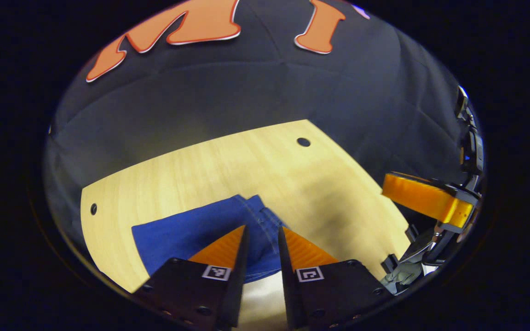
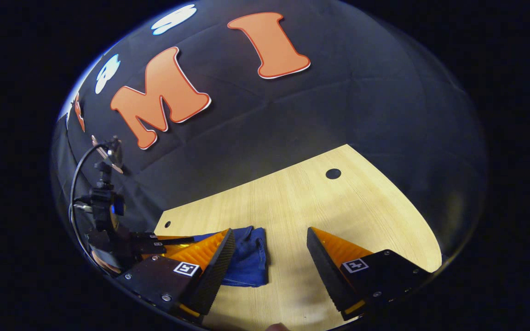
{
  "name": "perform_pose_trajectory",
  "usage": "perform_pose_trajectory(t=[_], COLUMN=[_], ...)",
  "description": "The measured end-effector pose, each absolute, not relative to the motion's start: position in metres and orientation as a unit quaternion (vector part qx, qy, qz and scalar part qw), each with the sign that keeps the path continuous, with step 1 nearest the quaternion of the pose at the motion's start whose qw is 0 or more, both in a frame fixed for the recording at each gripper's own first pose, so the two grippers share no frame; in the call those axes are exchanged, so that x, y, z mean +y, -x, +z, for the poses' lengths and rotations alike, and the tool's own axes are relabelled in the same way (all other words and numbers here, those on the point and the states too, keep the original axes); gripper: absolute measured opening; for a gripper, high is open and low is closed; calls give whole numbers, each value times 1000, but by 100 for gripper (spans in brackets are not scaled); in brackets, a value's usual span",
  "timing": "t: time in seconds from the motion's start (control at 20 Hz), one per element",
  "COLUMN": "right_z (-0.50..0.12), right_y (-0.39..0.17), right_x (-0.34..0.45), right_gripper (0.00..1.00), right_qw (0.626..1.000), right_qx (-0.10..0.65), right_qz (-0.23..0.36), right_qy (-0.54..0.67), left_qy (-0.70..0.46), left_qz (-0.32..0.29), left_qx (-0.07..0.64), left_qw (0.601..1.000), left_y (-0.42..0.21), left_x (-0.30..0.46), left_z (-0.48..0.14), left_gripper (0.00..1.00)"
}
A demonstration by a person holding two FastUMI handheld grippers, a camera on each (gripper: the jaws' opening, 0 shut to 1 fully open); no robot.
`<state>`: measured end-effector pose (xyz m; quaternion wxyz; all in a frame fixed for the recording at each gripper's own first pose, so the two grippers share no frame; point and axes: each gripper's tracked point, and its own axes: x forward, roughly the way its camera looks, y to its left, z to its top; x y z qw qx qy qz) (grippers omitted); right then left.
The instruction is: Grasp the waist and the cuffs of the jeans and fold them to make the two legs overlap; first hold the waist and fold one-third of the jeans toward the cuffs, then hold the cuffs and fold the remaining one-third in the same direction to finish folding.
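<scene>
While the folded blue denim jeans [image 1: 200, 234] lie flat on the pale wooden tabletop [image 1: 228, 165], the left gripper [image 1: 262, 234] hangs just above their near edge with its two fingers drawn close, a narrow gap between them. Through that gap the blue cloth shows, yet whether the fingers press on it cannot be told. In the left gripper view the jeans form a compact slab whose far right corner shows stacked layers and a stitched seam, and a bare stretch of wood lies beyond them up to the black cloth wall [image 1: 265, 92]. Two small dark round holes [image 1: 303, 142] mark the board, one near its far right corner and one near its left edge. At the right rim of this view the right gripper [image 1: 423, 200] appears (seen side-on, held above the table's right edge), well apart from the jeans.

In the right gripper view the right gripper [image 2: 269, 241] is spread wide over bare wood, holding nothing. The jeans [image 2: 249, 257] lie to the left, beside and partly behind its left finger. Farther left the left gripper [image 2: 154, 241] shows low over the denim, with a black cable [image 2: 78, 170] looping up from its body
</scene>
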<state>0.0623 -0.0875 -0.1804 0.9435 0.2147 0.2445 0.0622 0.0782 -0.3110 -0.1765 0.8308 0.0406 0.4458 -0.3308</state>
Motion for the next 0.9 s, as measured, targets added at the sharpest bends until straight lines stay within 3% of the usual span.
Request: perform_pose_trajectory(t=[0.1, 0.15, 0.35, 0.55, 0.9], right_z=[-175, -174, -146, -106, -35], right_y=[-64, -64, -68, -67, -62], right_x=[-88, -88, -80, -63, -6], right_gripper=[97, 97, 97, 97, 96], right_qw=[947, 949, 966, 985, 992], right_qx=[237, 233, 189, 127, 31], right_qz=[60, 56, 52, 59, 105], right_qy=[-210, -203, -167, -102, -68], left_qy=[-41, -44, -49, -37, -9], left_qz=[-334, -327, -287, -231, -117], left_qx=[415, 400, 324, 244, 93], left_qw=[845, 855, 900, 941, 989], left_y=[-85, -90, -112, -123, -119], left_x=[-310, -302, -260, -212, -121], left_z=[-155, -139, -92, -35, 63], left_gripper=[47, 47, 76, 79, 94])
